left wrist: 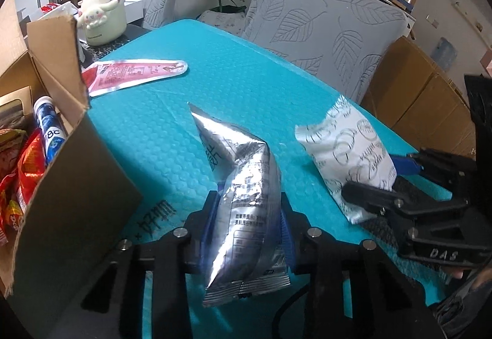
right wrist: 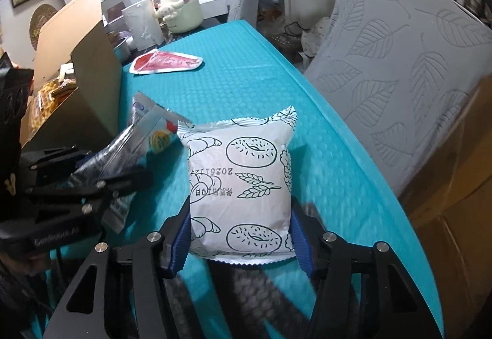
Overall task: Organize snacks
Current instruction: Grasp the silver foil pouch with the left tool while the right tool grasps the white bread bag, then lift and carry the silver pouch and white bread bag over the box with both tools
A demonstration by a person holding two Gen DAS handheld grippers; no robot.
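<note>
Snacks sit on a desk [right wrist: 246,86] under a teal dimpled mat; its near edge is cut off by both views. Two grey leaf-patterned chairs [right wrist: 415,68] stand at the far side, only their backs showing. A cardboard box [left wrist: 70,173] stands open at the left end of the desk, and its raised flap hides most of what is inside: from the left wrist view only a blue tube [left wrist: 49,129] and some red wrappers [left wrist: 27,166] can be made out. Behind the box stands a cream kettle-shaped bottle [left wrist: 103,9] with a cartoon dog on it.

The white bread packet [right wrist: 243,185], printed with bagels and croissants, lies near the right edge of the mat. The right claw [right wrist: 241,234] has its blue ribbed pads against the packet's two sides, pinching it; the packet's lower seam runs out under the claw, and the picture there is blurred.

Just left of it, the silver foil packet [left wrist: 243,194] stands tilted, its top corner pointing away. The left claw [left wrist: 246,231] is pressed together on its lower part, and the pads are mostly hidden behind the foil. Its printed text is too small to read.

A pink flat pouch [left wrist: 135,74] lies alone farther back on the mat, its left end hidden behind the box flap in the left wrist view.
</note>
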